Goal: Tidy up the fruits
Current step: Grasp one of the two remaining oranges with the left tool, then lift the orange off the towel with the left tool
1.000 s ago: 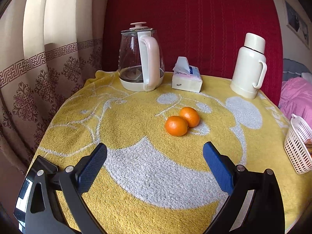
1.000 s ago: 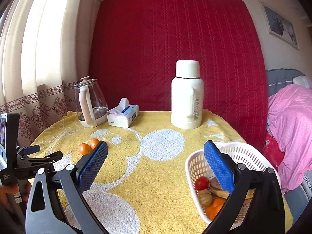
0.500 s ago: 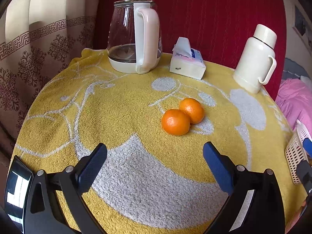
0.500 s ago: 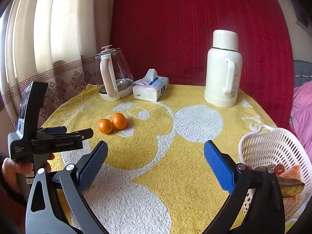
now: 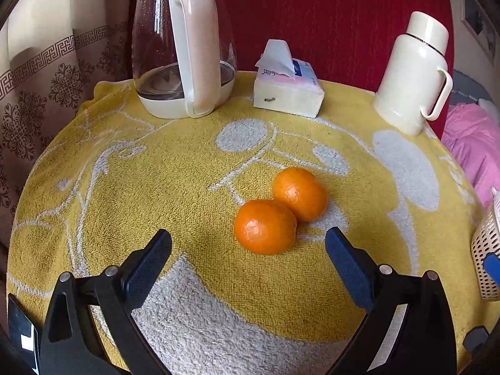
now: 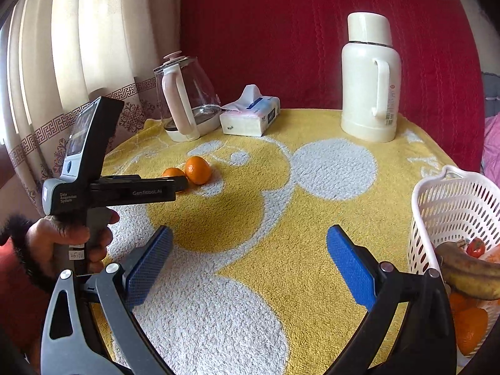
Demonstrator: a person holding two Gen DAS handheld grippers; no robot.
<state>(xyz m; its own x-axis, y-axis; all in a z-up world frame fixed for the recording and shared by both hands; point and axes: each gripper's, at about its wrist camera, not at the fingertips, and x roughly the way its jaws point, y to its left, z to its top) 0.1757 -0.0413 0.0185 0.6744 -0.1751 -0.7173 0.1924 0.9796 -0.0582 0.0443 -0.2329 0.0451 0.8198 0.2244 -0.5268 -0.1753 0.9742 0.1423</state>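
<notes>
The left gripper (image 5: 248, 242) has its fingers spread wide. Two oranges lie touching on the towel (image 5: 156, 181). The near orange (image 5: 265, 226) sits just beyond the fingertips, slightly right of centre between them, apart from both pads. The far orange (image 5: 299, 193) lies behind it to the right.

The right gripper (image 6: 249, 242) is also spread wide and holds nothing (bare towel lies between its pads). The basket (image 6: 450, 200) stands at the right edge and holds a banana (image 6: 468, 276), a small red fruit (image 6: 475, 247) and orange fruit.

A hand (image 6: 62, 243) grips the left gripper's handle.

At the far side stand a kettle (image 5: 184, 43), a tissue pack (image 5: 287, 90) and a flask (image 5: 412, 72). Behind them is a red quilted panel (image 6: 281, 31), with a curtain (image 6: 78, 47) at the left.
</notes>
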